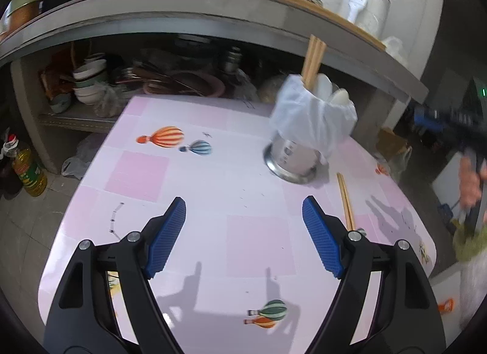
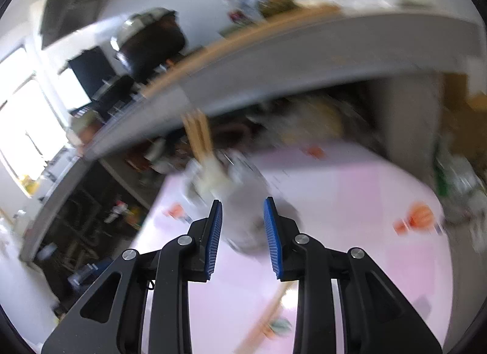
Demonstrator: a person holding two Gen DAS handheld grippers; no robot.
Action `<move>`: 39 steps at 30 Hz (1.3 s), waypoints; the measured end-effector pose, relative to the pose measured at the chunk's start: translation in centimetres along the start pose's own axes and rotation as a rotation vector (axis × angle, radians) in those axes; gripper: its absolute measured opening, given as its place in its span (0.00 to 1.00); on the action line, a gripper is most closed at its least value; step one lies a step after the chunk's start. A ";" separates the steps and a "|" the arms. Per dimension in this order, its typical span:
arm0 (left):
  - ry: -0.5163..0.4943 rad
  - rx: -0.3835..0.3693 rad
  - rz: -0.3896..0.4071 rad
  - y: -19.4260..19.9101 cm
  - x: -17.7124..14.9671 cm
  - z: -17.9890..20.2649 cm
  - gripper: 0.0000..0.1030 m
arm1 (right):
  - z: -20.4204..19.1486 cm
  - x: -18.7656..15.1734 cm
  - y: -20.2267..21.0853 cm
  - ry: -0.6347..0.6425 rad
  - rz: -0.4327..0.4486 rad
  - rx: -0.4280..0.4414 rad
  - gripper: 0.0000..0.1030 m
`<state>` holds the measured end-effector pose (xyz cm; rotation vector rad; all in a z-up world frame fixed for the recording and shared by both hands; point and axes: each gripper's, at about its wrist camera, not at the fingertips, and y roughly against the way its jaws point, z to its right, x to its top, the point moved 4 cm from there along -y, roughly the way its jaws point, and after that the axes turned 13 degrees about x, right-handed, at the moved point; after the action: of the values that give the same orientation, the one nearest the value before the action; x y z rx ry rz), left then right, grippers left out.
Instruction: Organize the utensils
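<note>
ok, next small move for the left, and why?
Probably shift the left hand-held gripper right over the loose chopsticks: it is open and empty, they lie flat beside the metal utensil holder, which already holds others.

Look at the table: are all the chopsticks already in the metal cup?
No, one pair of chopsticks lies flat on the table beside the metal cup.

A pink table top (image 1: 213, 189) printed with hot-air balloons is set before a grey concrete counter (image 1: 182, 12). Crockery is stacked beneath it. Daylight is admitted through a window (image 2: 27, 128).
</note>
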<state>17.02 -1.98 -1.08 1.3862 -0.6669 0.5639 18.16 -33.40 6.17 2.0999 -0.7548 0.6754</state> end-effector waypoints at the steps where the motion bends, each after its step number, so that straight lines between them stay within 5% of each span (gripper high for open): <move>1: -0.012 -0.006 -0.005 -0.2 -0.2 0.6 0.73 | 0.7 -1.5 0.3 -0.012 -0.009 -0.022 0.27; 8: -0.105 -0.082 -0.058 -2.3 -2.0 6.2 0.73 | 6.0 -12.1 1.1 -0.198 -0.072 -0.123 0.27; 14: -0.241 -0.143 -0.109 -5.7 -3.2 12.3 0.73 | 7.1 -16.2 1.2 -0.216 -0.099 -0.198 0.27; 17: -0.312 -0.151 -0.132 -7.7 -3.7 15.1 0.72 | 6.8 -16.8 1.2 -0.191 -0.100 -0.212 0.27; 26: -0.397 -0.170 -0.239 -12.3 -4.7 20.7 0.38 | 7.5 -17.7 1.8 -0.206 -0.104 -0.173 0.27; 39: -0.499 -0.070 -0.257 -13.7 -5.5 22.5 0.13 | 8.7 -18.2 2.2 -0.243 -0.092 -0.147 0.27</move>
<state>20.82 -25.67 -13.25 1.5297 -0.8775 -0.0182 6.04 -36.42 -9.81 2.0884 -0.8080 0.3081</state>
